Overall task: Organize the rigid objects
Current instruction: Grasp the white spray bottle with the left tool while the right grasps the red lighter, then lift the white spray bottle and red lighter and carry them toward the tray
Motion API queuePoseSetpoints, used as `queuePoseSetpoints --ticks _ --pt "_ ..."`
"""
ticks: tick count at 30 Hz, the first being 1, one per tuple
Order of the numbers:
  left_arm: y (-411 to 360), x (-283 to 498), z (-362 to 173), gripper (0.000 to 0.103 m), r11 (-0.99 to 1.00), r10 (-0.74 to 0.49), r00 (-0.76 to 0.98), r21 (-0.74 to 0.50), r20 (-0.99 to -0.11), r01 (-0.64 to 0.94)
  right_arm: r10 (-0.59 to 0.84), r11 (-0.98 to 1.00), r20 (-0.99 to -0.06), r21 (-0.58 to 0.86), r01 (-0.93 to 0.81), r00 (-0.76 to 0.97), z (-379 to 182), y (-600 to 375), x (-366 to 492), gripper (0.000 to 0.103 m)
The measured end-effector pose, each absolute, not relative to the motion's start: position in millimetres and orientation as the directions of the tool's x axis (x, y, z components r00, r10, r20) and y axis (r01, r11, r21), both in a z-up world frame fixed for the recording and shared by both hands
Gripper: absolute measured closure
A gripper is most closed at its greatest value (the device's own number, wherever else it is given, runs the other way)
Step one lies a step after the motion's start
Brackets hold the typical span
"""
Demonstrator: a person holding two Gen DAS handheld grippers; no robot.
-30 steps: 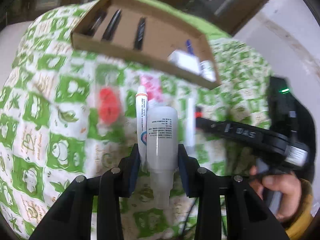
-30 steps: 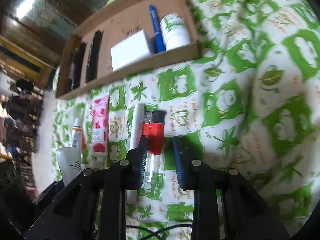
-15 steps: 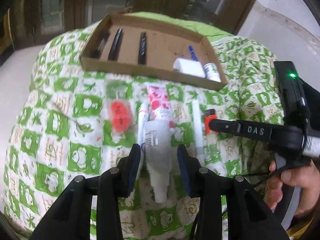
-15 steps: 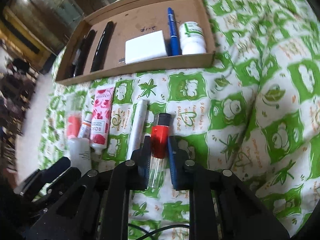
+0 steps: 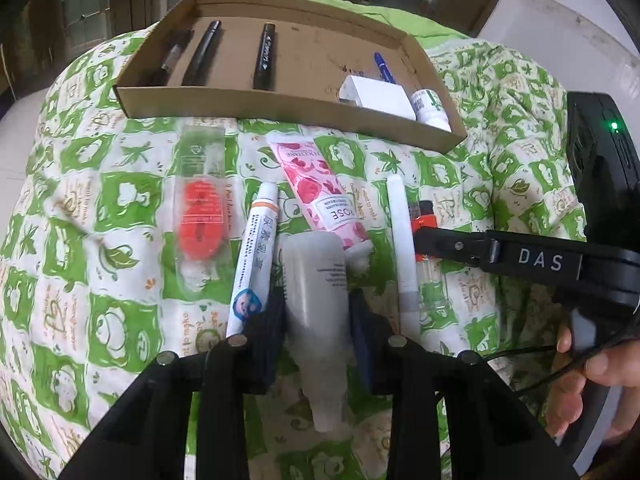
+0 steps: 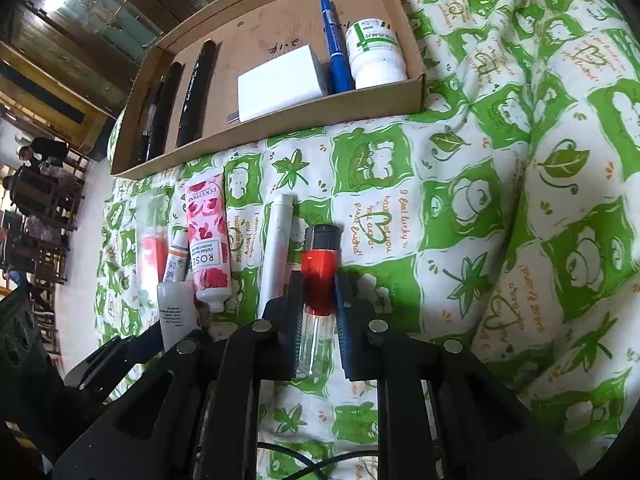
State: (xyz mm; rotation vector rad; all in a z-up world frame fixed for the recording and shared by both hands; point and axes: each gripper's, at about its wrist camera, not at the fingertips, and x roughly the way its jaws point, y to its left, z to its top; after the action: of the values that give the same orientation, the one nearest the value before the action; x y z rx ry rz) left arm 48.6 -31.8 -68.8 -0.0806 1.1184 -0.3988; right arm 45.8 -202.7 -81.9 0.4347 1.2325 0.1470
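Observation:
My left gripper (image 5: 316, 300) has a translucent white bottle (image 5: 316, 288) between its jaws, which are closing; both pads touch its sides. The bottle lies on the green-patterned cloth, cap toward me, and shows small in the right wrist view as well (image 6: 176, 316). My right gripper (image 6: 318, 288) is shut on a red lighter (image 6: 320, 268) with a black top and clear body, low over the cloth. In the left wrist view the right gripper (image 5: 432, 240) comes in from the right over the lighter (image 5: 426, 220).
A cardboard tray (image 5: 280, 100) at the back holds black pens, a blue pen (image 6: 334, 52), a white box (image 6: 280, 80) and a white pill bottle (image 6: 374, 52). On the cloth lie a clear packet (image 5: 200, 208), an ointment tube (image 5: 256, 252), a pink hand-cream tube (image 5: 320, 196) and a white stick (image 5: 402, 240).
The left gripper brought the white bottle down onto the cloth, widened its jaws, then narrowed them on it again. The right jaws closed on the red lighter and stayed there.

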Motion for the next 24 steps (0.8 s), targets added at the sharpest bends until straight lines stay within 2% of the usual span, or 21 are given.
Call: queuePoseSetpoints --ticks 7,11,18,24 --pt "-17 44 -60 0.073 0.917 -0.392 0.394 -0.321 -0.831 0.235 0.279 0.946 -0.895 0.317 0.059 0.347 -78 -177 48 0.091" --pt "-9 40 -57 0.073 0.913 -0.405 0.401 -0.347 -0.822 0.213 0.285 0.947 -0.890 0.319 0.039 0.357 -71 -169 42 0.092" --pt "1 30 -49 0.073 0.905 -0.425 0.417 -0.382 -0.803 0.188 0.150 0.984 -0.898 0.175 0.022 0.412 -52 -165 28 0.092" --pt "2 27 -40 0.073 0.905 -0.425 0.441 -0.378 -0.790 0.195 0.175 0.979 -0.874 0.205 0.018 0.454 -39 -180 25 0.092"
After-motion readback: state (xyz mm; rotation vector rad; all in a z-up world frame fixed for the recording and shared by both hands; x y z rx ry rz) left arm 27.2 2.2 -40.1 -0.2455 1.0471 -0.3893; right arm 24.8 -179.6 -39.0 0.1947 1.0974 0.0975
